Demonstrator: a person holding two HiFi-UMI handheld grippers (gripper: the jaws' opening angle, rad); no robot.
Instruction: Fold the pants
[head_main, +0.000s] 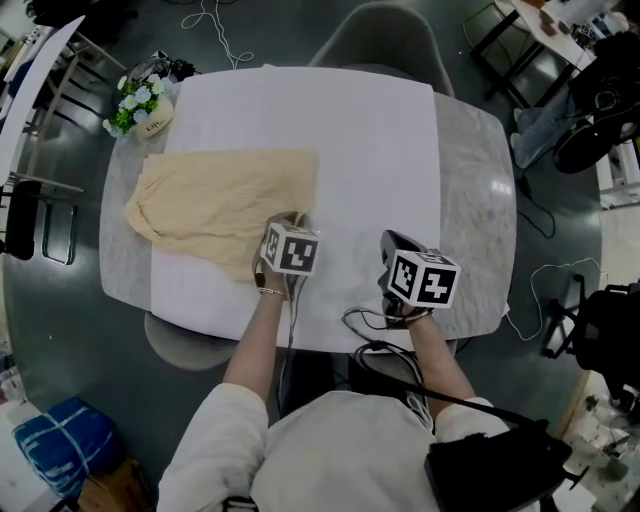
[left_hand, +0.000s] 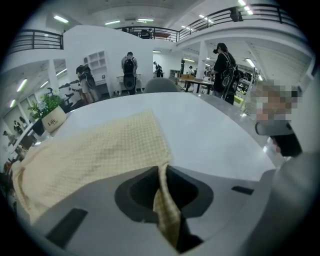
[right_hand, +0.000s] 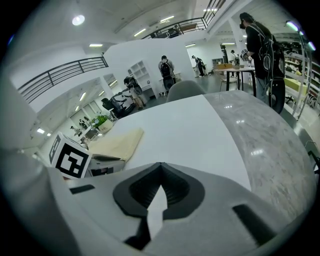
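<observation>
Our left gripper (left_hand: 161, 170) is pinched on the near right corner of the beige pants (head_main: 225, 205), which lie flat at centre left of the white table (head_main: 380, 130). Our right gripper (right_hand: 160, 167) sits closed and empty. We judge the folding barely begun, with the crosswise folds still to do.

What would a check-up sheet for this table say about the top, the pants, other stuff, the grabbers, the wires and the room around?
Surface: white mat lying on a marble table.
Job's things: beige pants lie on the mat's left part, partly over the marble.
Clutter: small flower pot at the far left corner.
Grippers: left gripper shut on the pants' near edge; right gripper shut, empty.
Cables: black cable loops at the near edge; white cord on the floor.
Surroundings: grey chair behind the table; people stand far off.
</observation>
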